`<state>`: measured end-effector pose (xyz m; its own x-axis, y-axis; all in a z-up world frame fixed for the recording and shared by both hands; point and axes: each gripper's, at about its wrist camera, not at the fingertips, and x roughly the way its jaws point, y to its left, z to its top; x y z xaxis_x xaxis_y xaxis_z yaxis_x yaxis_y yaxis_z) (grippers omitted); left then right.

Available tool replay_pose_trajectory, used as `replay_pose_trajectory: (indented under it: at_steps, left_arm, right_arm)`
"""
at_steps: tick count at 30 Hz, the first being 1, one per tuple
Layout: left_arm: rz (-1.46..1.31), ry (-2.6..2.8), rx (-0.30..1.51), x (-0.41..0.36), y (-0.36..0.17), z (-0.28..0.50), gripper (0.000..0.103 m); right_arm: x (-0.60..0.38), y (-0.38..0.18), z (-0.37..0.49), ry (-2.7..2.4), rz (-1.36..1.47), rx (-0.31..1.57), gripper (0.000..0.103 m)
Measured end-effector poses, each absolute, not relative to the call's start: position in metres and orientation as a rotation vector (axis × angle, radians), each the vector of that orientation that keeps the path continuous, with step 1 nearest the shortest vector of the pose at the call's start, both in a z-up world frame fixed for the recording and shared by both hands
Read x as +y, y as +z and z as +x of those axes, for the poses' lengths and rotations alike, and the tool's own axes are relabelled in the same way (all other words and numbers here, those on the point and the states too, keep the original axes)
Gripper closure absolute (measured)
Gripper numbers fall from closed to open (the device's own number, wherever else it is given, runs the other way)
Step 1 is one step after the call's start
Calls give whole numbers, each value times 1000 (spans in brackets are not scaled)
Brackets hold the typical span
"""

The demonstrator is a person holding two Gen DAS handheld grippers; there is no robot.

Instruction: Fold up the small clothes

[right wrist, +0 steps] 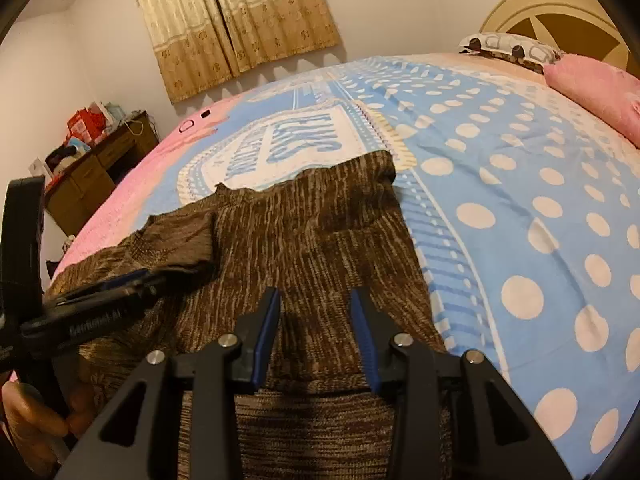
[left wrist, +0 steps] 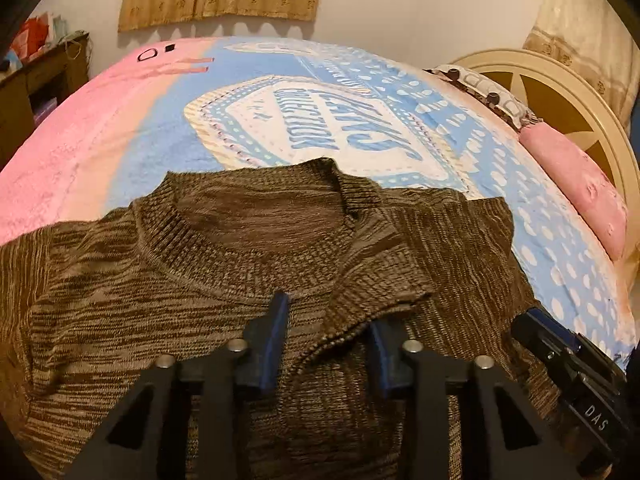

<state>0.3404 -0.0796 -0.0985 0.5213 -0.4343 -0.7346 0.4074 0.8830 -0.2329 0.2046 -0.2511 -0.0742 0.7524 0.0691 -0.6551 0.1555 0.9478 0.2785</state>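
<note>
On the bed, across the blue polka-dot and pink printed bedspread (left wrist: 520, 216), we see the brown marled knit sweater (left wrist: 140, 300) lying flat, neckline away from us, with one sleeve already folded in over the chest.

We see the main risk at that folded sleeve: its cuff edge runs loose between the fingers of the left gripper (left wrist: 326, 334), and the knit is thick and springy, so a shallow pinch could catch only the top layer and let the fold slide open, or drag the body panel along with it. On the other side, we could bunch the fabric if the right gripper (right wrist: 316, 322) pushes into the sweater's side panel instead of lifting its edge.

The left gripper's blue fingers (left wrist: 278, 328) stand narrowly apart, the cuff edge running between them, but we cannot tell whether they actually pinch it. The right gripper's fingers (right wrist: 270, 332) sit moderately apart over the sweater, the tips low on the knit, clamped on nothing we can see.
</note>
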Motion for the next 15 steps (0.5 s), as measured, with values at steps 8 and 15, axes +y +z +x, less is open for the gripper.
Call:
replay_pose_trajectory:
  at_steps: [8, 15]
  left_arm:
    - [-350, -572, 872, -43, -91, 321, 97]
    - [-581, -477, 979, -2, -118, 340, 97]
  right_arm:
    - [-259, -75, 200, -59, 387, 693, 62]
    - [-258, -75, 199, -62, 376, 691, 60]
